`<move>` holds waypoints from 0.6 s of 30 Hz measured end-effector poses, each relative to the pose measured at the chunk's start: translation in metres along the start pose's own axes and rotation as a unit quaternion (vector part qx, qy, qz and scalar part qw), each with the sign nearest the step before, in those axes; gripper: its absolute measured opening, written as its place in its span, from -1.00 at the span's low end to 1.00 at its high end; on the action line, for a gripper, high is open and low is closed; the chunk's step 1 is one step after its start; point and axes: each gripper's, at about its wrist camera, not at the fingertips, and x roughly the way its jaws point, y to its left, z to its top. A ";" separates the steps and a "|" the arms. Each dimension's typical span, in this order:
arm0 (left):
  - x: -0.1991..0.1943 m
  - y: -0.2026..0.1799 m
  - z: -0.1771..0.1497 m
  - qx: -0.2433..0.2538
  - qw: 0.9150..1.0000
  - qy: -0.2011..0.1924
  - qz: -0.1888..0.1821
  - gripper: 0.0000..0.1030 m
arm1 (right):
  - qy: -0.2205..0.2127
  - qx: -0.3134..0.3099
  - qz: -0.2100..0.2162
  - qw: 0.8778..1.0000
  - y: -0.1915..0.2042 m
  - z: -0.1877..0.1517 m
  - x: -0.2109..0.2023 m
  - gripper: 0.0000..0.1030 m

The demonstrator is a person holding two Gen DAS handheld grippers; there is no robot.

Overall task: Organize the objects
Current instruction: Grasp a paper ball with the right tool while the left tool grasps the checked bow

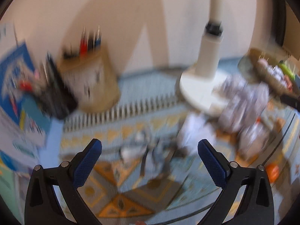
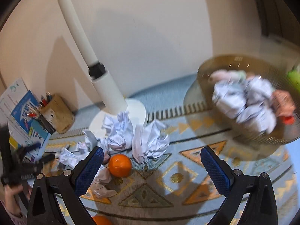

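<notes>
Patterned tablecloth (image 2: 187,178) underneath. White lamp (image 2: 105,86) behind; bowl (image 2: 215,71) at right, filled with crumpled paper. Loose paper balls (image 2: 150,142) against lamp base. Orange (image 2: 120,165) just before them. Left gripper (image 1: 150,166) and right gripper (image 2: 151,168) spread wide, holding nothing.

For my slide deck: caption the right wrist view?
Open right tool above an orange and crumpled paper balls beside a lamp base.

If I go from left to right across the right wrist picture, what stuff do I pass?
Blue booklet → wooden pen holder → white lamp base → crumpled paper ball → basket of paper balls.
</notes>
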 end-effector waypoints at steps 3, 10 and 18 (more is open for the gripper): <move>0.023 0.007 -0.015 -0.010 1.000 0.024 -0.007 0.99 | 0.016 0.005 -0.012 1.000 -0.001 -0.005 0.024 1.00; 0.049 0.013 -0.013 -0.032 0.999 0.016 -0.028 1.00 | 0.036 0.021 -0.014 0.999 -0.010 -0.005 0.059 1.00; 0.056 0.015 -0.011 -0.036 0.999 0.019 -0.020 1.00 | 0.031 0.031 -0.017 0.999 -0.009 0.001 0.065 1.00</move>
